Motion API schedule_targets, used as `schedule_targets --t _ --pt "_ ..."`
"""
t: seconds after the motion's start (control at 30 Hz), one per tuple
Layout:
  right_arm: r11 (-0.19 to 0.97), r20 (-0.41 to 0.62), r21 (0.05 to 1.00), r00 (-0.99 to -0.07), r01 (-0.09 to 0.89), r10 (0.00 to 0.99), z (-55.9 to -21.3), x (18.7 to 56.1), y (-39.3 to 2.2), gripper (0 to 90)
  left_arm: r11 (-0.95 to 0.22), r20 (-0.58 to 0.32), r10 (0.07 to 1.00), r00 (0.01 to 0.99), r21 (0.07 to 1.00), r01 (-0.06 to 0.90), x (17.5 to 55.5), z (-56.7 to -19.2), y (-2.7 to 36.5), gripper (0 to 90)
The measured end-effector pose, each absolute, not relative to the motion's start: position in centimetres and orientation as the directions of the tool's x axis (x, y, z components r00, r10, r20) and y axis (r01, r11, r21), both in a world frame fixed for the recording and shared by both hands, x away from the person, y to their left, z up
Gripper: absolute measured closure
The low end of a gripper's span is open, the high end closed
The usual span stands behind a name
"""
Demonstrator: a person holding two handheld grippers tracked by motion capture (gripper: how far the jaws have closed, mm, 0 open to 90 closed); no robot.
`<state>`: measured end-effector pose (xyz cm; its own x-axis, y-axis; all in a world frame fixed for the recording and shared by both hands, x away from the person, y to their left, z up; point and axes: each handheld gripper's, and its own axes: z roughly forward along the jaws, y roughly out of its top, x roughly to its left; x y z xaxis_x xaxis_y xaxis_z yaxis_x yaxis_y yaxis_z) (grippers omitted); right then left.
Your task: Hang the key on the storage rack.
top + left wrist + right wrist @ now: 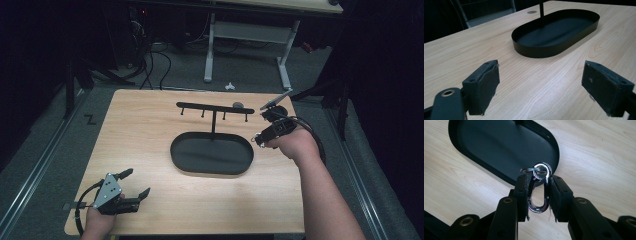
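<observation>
No brand, label or lettering to read on anything here. The right gripper (537, 195) has its fingers (522, 195) clenched on a shiny metal carabiner clip (539, 195) — the clip stands lengthwise between the two pads, its rounded end down toward the gripper body, its swivel eye and a small ring (534, 170) poking out just past the fingertips. In the right gripper view the clip hangs above the rim of the black oval tray (499, 147), at one rounded end of it. From the high view the right gripper (260, 135) sits just beside the tray's right end, near the end of the hook rail (215, 107) that rises on a post from the tray; the clip itself is too small and dark to pick out from up there, and the gripper's tip is probably just clear of the rail. The tray is cut off at the top of the right gripper view.

Over at the near left corner of the counter (150, 125) the left gripper (135, 182) rests low — fingers (482, 85) spread wide, released, bare wood between them, well apart from the tray (554, 47).
</observation>
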<state>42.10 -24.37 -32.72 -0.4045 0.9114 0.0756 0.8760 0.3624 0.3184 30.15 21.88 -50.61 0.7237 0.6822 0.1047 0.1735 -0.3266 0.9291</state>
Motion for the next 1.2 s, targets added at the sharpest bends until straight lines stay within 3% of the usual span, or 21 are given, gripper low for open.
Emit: schedule_targets --t 0.47,1.2 --pt "0.349 0.086 0.382 -0.409 0.856 0.908 -30.3 44.2 -23.6 69.5 -0.330 0.107 0.682 0.723 0.928 0.174 30.3 -50.6 21.7 15.2" --pt "0.338 0.097 0.384 -0.402 0.859 0.910 -30.5 46.0 -22.8 69.5 -0.318 0.105 0.683 0.723 0.933 0.165 30.7 -50.6 21.2 15.2"
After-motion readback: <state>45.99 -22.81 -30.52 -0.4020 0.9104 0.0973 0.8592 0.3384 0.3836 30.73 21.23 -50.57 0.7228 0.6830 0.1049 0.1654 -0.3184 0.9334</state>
